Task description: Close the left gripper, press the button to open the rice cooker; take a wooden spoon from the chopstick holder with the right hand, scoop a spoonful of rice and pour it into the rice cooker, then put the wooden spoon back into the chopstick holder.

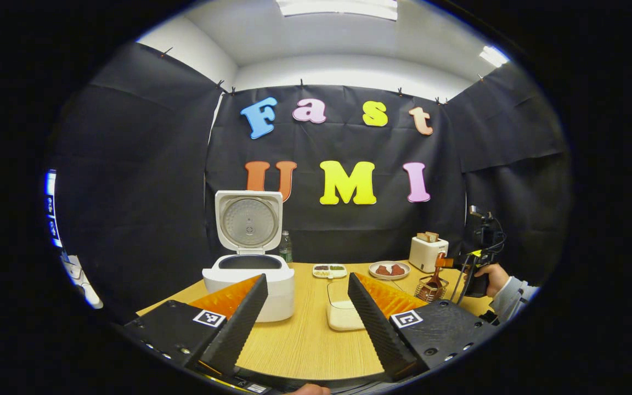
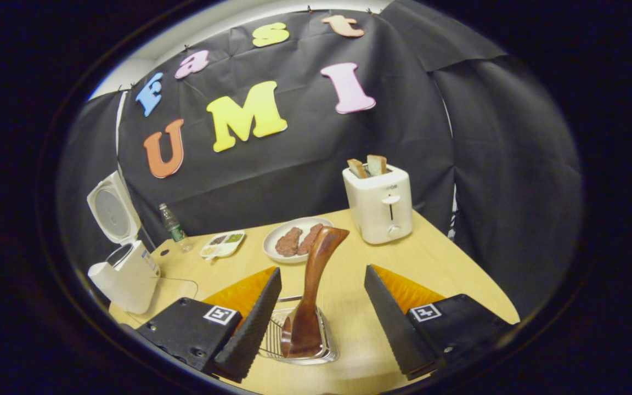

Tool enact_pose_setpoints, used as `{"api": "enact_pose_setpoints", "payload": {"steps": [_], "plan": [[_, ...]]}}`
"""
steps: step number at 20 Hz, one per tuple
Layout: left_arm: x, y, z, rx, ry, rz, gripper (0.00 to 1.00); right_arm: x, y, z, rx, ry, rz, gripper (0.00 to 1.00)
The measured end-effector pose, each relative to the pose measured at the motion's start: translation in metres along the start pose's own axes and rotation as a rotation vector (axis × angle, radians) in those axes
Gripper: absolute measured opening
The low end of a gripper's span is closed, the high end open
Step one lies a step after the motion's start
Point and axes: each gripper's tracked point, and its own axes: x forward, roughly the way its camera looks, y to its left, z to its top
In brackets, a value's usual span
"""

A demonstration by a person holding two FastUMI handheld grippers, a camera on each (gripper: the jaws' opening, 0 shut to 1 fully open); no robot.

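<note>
Wooden and dark, the spoon [image 2: 316,285] is standing in the wire chopstick holder [image 2: 299,340], leaning a little, its handle rising up through the gap between the right gripper's [image 2: 319,307] fingers. Those jaws are gaping wide, released, with neither finger touching the spoon; the holder is sitting just below and between them. Beyond the right jaws a plate [image 2: 294,237] with pieces of meat is lying on the table [image 2: 436,263], and a toaster [image 2: 379,203] with two slices of bread is standing farther off to their right side.

White and round-cornered, the rice cooker [image 1: 250,274] is sitting with its lid [image 1: 249,220] standing upright and open, just past the left finger of the left gripper [image 1: 308,304]. The left jaws are also spread apart, gripping nothing. Ahead of them, between the fingers, a clear container of rice [image 1: 343,312] is resting on the table. Far off to their right side, a hand [image 1: 494,277] is holding the other gripper above the holder.
</note>
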Motion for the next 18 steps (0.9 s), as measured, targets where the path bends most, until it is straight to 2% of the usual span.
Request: {"api": "enact_pose_setpoints", "payload": {"steps": [1,3,6,7,9,10,11,12,15,18], "plan": [[-0.003,-0.002,-0.002,-0.008,-0.002,-0.007,0.94,0.009,-0.001,-0.003,0.031,0.019,0.003,0.91],[-0.007,-0.001,-0.005,-0.022,0.006,-0.014,0.94,0.025,0.000,-0.005,0.083,0.044,0.024,0.93],[-0.009,0.006,-0.009,-0.018,0.014,0.001,0.94,0.040,-0.002,-0.002,0.159,0.064,0.044,0.87],[-0.007,0.006,-0.010,-0.015,0.017,0.002,0.94,0.041,0.000,-0.001,0.178,0.069,0.056,0.75],[-0.007,0.011,-0.013,-0.017,0.023,0.009,0.94,0.043,0.009,-0.005,0.180,0.091,0.090,0.70],[-0.007,0.011,-0.015,-0.022,0.027,0.009,0.94,0.044,0.011,-0.007,0.175,0.105,0.095,0.55],[-0.006,0.011,-0.017,-0.029,0.033,0.007,0.94,0.042,0.016,-0.005,0.183,0.108,0.118,0.53],[-0.005,0.012,-0.019,-0.036,0.040,0.006,0.94,0.041,0.022,-0.005,0.194,0.113,0.137,0.40],[-0.008,0.015,-0.020,-0.047,0.052,0.004,0.94,0.040,0.020,-0.010,0.172,0.135,0.119,0.25],[-0.014,0.023,-0.017,-0.035,0.043,0.018,0.94,0.023,0.024,0.006,0.120,0.086,0.117,0.22]]}}
